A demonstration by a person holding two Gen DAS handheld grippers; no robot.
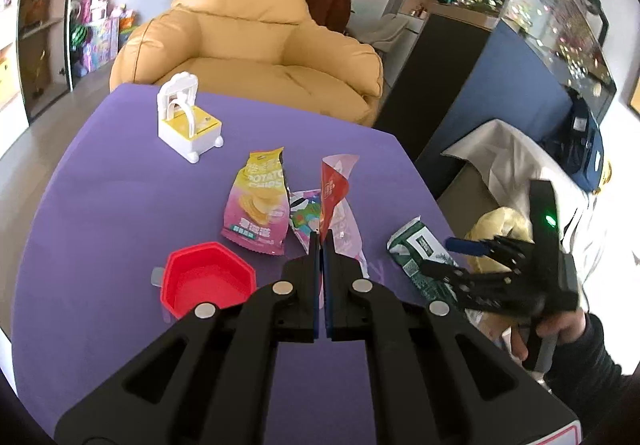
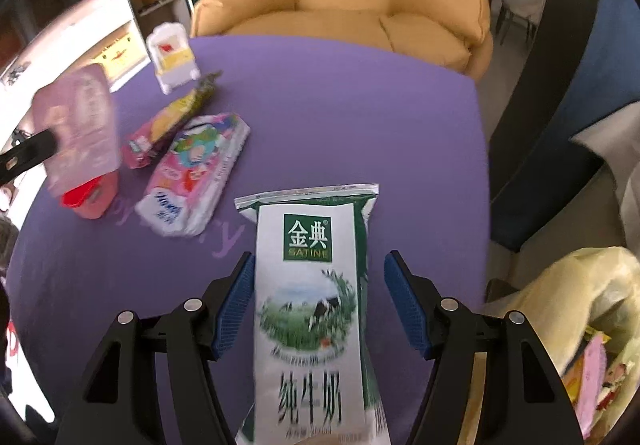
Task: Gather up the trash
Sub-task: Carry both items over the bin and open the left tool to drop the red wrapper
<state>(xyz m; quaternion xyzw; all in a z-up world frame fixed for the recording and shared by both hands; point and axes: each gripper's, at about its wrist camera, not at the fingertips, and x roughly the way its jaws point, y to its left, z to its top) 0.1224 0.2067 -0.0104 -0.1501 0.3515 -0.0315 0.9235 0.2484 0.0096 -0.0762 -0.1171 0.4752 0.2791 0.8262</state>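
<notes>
Left tongs (image 1: 321, 241) are clamped on a red-and-pink wrapper (image 1: 334, 189), lifted clear of the purple table (image 1: 120, 205). Right tongs (image 2: 318, 301) stand wide, straddling a green-and-white milk pouch (image 2: 314, 285) lying flat near the table edge; whether the pads touch it is unclear. Chips bag (image 1: 260, 201) and tissue pack (image 2: 192, 181) lie mid-table.
</notes>
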